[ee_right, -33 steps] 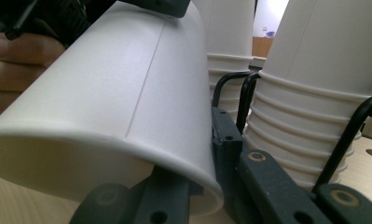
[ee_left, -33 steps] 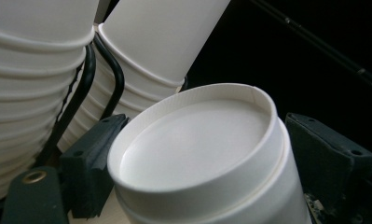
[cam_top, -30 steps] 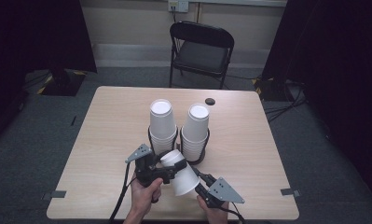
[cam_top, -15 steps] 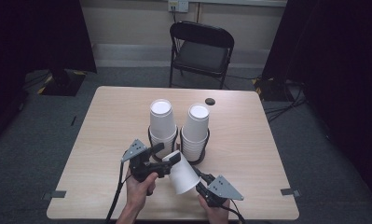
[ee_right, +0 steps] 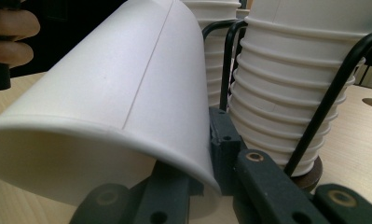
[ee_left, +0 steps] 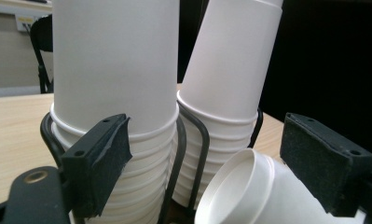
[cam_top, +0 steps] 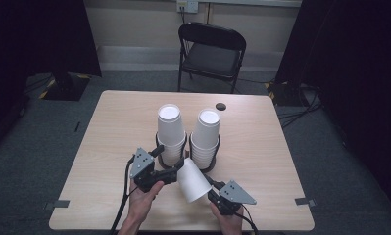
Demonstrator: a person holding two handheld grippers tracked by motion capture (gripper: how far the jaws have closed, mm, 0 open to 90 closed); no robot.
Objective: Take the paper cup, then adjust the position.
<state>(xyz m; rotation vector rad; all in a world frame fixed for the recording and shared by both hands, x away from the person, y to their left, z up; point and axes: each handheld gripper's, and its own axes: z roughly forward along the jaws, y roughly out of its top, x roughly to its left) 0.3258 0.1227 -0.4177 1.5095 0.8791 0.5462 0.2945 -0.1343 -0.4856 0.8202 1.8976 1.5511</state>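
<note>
High view: a person's two hands hold grippers at the near edge of the table (cam_top: pixel 109 127), just in front of the wire cup holder (cam_top: pixel 213 147).
Landmark: the wire cup holder, black and two-ringed, stands mid-table with a stack of white cups in each ring.
Left stack (cam_top: pixel 170 131): upright in the holder's left ring, bottoms up.
Right stack (cam_top: pixel 206 137): in the holder's right ring, leaning slightly in the left gripper view.
Loose cup (cam_top: pixel 193 180): a single white paper cup, tilted on its side just in front of the holder, base toward the holder, rim toward the person.
Right gripper (ee_right: pixel 207 154): jaws closed tight on the loose cup's wall at the rim, one jaw inside and one outside.
Left gripper (ee_left: pixel 211 163): jaws partly apart and just been closing; the loose cup's base end (ee_left: pixel 249 191) lies between the pads, with a gap at the left pad (ee_left: pixel 104 158), so no grip shows.
Chair (cam_top: pixel 211 51): black, folding, beyond the holder past the table's far edge.
Dark disc (cam_top: pixel 221 105): small, on the table behind the holder.
</note>
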